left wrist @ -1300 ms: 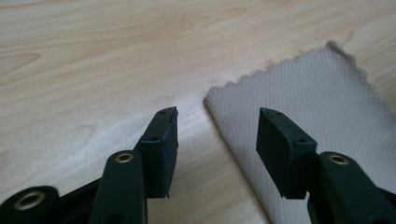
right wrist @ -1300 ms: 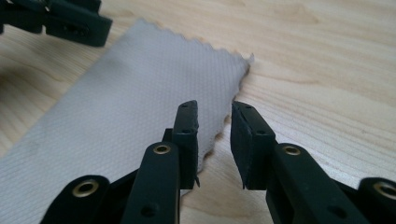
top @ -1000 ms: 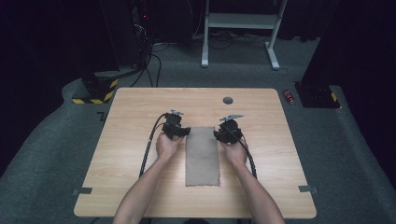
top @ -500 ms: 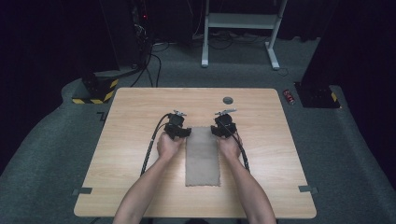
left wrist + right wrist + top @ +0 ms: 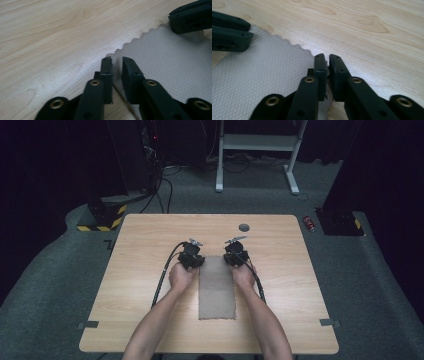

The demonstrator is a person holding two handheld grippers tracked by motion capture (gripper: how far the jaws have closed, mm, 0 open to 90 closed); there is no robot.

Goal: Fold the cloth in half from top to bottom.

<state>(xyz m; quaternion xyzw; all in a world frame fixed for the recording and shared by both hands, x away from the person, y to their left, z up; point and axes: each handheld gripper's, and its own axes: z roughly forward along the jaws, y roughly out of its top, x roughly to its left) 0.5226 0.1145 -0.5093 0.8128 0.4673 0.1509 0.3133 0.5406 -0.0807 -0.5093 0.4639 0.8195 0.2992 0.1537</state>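
Wood table (image 5: 135,285) is sitting on dark carpet, grey cloth (image 5: 217,287) lying flat at its middle. Left gripper (image 5: 117,62) is working the cloth's far left corner, jaws just closing, narrow, cloth edge between them. Right gripper (image 5: 327,60) is pinching the far right corner, jaws just closing, nearly together on the cloth.

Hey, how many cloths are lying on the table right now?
1. A grey cloth lies flat at the middle of the wooden table, between the person's two hands; nothing suggests another underneath.
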